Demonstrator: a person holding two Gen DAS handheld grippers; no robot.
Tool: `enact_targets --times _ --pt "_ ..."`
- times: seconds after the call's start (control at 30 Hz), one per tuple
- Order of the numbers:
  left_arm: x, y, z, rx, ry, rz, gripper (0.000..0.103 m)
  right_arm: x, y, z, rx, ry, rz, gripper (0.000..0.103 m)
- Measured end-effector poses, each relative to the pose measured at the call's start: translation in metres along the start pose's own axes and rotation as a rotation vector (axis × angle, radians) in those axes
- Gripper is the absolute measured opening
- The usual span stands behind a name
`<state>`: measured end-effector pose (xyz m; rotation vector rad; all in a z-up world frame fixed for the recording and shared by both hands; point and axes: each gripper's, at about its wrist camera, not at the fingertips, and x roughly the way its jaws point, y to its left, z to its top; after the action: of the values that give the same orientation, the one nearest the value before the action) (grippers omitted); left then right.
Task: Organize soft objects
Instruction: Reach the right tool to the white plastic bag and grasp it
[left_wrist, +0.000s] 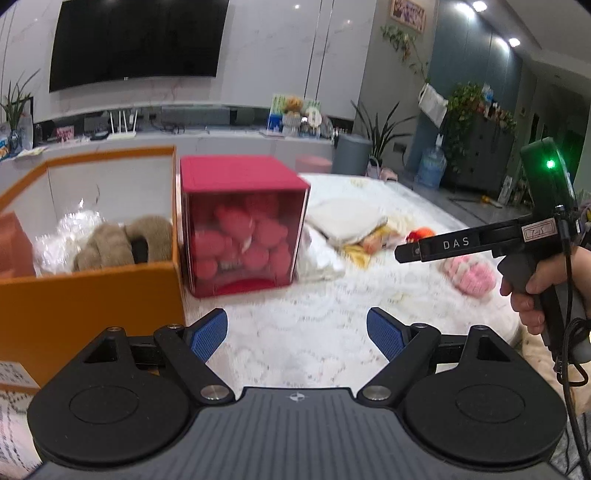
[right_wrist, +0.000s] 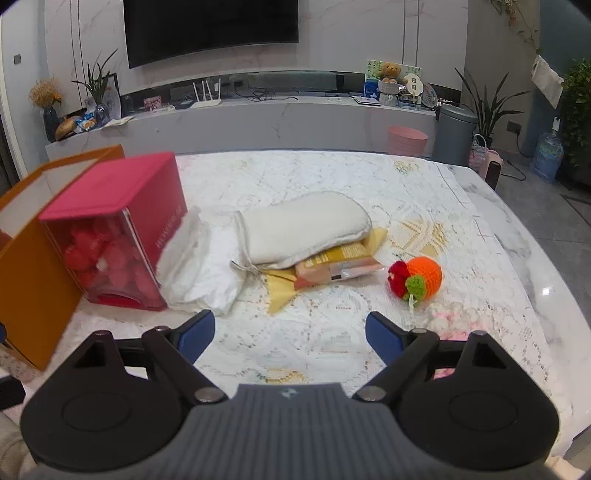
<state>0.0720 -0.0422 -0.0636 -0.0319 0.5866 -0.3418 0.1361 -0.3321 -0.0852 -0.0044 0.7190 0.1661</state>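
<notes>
Soft objects, loose on lace-covered tabletop (right_wrist: 332, 177): cream pouch (right_wrist: 306, 229) at centre, lying on yellow packets (right_wrist: 343, 267); white cloth bundle (right_wrist: 199, 266) at its 9 o'clock, touching red box (right_wrist: 110, 206); crocheted orange-and-red toy (right_wrist: 417, 277) at 3 o'clock; pink-white fluffy item (right_wrist: 448, 315) at 4 o'clock, near right gripper (right_wrist: 290, 332), jaws released, nothing between. Red box: clear front, pink plush shapes inside. Orange box (left_wrist: 88, 295) at its 9 o'clock: brown furry item (left_wrist: 122, 240) within. Left gripper (left_wrist: 297, 334): released, empty
</notes>
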Motion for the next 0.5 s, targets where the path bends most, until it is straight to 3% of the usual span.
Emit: enact_targets --times 0.27,0.5 --pt "0.001 0.005 -0.004 -0.009 0.031 0.031 0.1 0.029 0.006 -0.016 -0.089 0.017 -0.04 0.087" --pt "0.002 0.01 -0.001 -0.024 0.041 0.035 0.1 0.037 0.011 -0.004 -0.018 -0.034 0.077 0.085"
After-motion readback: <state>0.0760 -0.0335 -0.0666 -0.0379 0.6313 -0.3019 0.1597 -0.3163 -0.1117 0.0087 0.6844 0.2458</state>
